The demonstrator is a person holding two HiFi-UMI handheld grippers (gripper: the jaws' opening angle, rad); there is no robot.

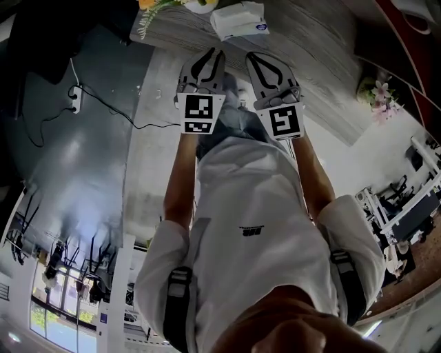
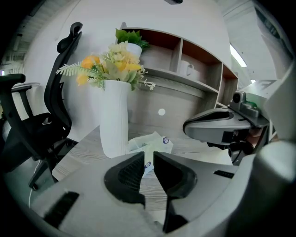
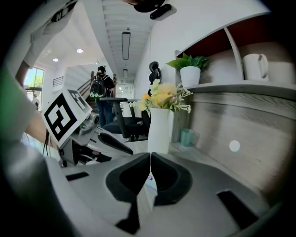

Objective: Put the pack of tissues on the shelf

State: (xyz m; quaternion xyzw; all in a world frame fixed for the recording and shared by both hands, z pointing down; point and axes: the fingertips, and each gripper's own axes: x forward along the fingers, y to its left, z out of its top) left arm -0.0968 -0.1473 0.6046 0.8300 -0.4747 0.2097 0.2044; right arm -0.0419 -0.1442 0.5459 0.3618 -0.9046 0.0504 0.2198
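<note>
While left gripper [image 2: 149, 156] gapes narrowly, right gripper [image 3: 150, 155] closed, tissue pack [image 1: 240, 19] beside vase [image 2: 113, 118]

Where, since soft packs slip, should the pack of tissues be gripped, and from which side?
Probably across its narrower width, from above: the pack of tissues lies flat on the desk, looks soft and crumpled, and the vase stands close beside it.

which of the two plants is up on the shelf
The small green plant in the white pot: it sits on the shelf, while the yellow flowers stand in a tall white vase down on the desk.
</note>
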